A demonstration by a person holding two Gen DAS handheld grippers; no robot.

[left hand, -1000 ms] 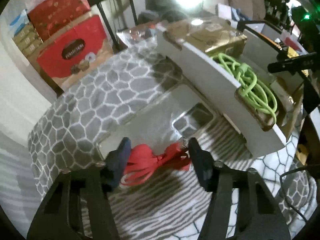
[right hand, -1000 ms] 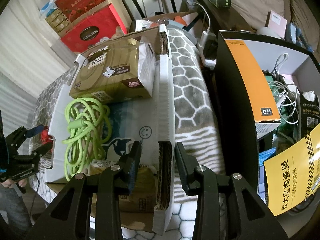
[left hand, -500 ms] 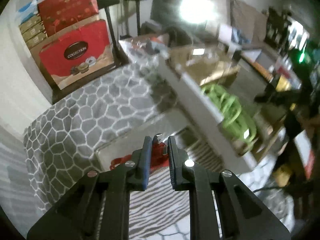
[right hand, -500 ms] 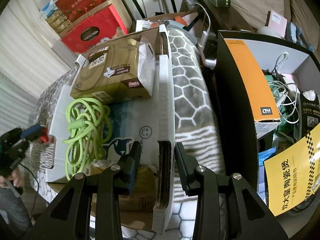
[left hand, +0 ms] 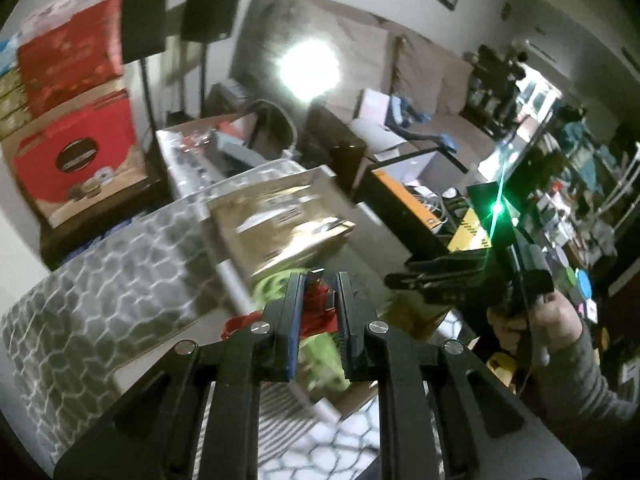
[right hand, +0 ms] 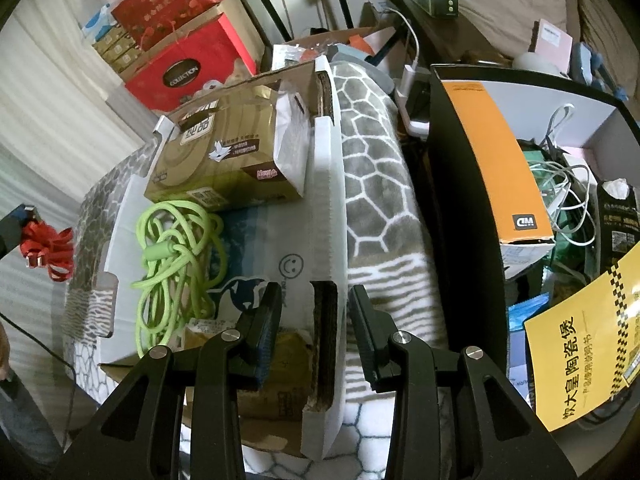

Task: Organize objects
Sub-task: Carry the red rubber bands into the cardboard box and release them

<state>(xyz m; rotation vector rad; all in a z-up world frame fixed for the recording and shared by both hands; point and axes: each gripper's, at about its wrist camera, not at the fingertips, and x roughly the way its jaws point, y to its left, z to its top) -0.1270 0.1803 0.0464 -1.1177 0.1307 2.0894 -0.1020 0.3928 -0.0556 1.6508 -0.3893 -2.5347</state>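
Ahead of the right gripper and to its left, red gift boxes are stacked by the wall. To its right stands an orange-and-black carton, with tangled white cables beyond it and a yellow printed sheet nearer. A grey patterned blanket lies ahead.

Red strap, bright, bunched, with small silver metal ends. Lime-green cord, glossy, one shade throughout. White cardboard box, brown corrugated edges, blue print and a smiley on its floor. Tissue pack gold-brown, white and dark lettering. Blanket: grey cobble pattern with white lines, grey-white stripes nearer. Red gift box, black oval label. Far right, orange and black carton; yellow sheet with black checks.
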